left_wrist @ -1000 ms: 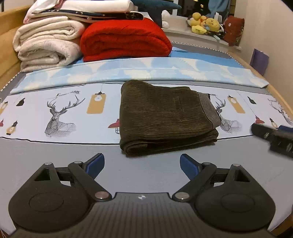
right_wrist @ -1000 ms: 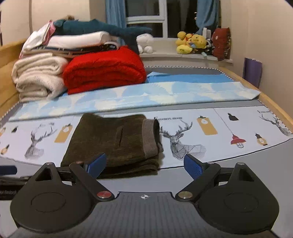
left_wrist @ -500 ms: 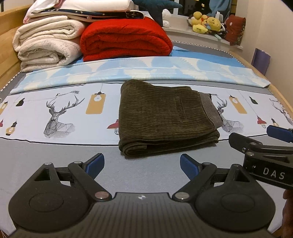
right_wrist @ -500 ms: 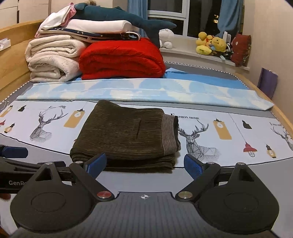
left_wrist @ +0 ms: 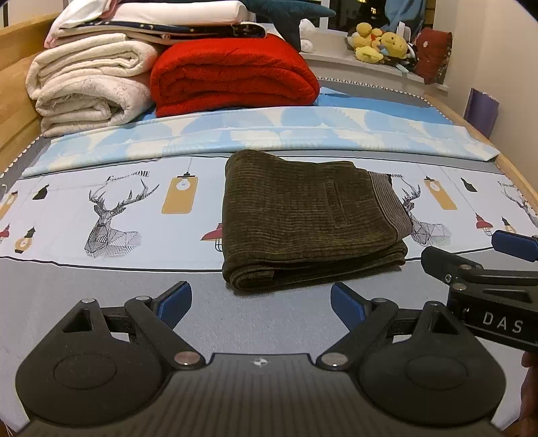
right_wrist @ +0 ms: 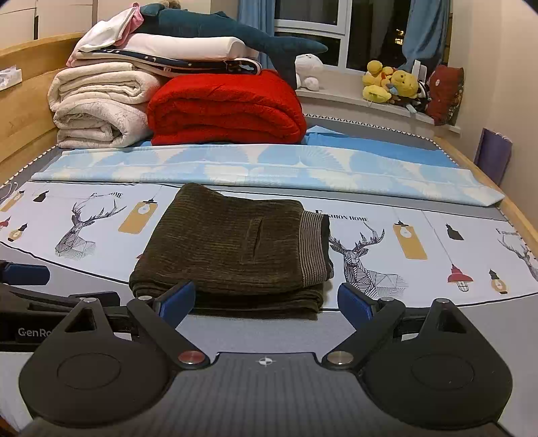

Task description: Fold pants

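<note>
Folded olive corduroy pants (left_wrist: 309, 218) lying on the deer-print bed sheet (left_wrist: 101, 208), just beyond both grippers. Left gripper (left_wrist: 260, 299) and right gripper (right_wrist: 265, 302): jaws wide apart, holding nothing.

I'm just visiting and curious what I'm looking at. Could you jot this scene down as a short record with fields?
Setting: bed with a deer-print sheet
Pants: dark olive corduroy, folded into a compact rectangle, striped waistband on the right
Left gripper: open, empty, short of the pants
Right gripper: open, empty, short of the pants
Behind: red blanket, cream blankets, plush shark
Windowsill: yellow plush toys
</note>
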Available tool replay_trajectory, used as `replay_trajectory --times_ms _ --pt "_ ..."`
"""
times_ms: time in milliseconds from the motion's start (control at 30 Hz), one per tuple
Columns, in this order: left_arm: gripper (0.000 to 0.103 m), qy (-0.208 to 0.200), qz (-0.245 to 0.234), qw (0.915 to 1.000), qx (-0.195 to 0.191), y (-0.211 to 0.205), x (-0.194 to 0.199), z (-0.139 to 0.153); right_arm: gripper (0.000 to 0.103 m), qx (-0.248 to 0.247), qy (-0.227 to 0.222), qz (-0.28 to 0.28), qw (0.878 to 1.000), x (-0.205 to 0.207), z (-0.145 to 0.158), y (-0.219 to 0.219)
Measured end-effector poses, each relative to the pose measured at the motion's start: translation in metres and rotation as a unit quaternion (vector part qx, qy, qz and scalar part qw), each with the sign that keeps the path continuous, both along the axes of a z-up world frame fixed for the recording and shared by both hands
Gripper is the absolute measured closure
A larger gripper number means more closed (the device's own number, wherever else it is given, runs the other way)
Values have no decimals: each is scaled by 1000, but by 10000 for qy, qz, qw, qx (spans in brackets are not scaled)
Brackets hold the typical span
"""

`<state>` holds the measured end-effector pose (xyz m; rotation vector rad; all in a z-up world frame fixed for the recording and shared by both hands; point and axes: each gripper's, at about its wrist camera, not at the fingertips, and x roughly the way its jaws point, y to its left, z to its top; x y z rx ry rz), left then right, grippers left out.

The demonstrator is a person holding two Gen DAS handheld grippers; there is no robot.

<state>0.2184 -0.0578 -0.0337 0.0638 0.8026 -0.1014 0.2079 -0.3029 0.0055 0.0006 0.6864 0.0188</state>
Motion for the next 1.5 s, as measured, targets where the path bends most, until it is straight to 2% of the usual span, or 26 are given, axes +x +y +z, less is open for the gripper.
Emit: replay_trajectory --times_ms 1500 --pt "10 -33 -70 10000 23 -1 -1 0 11 -2 6 -5 10000 -1 0 0"
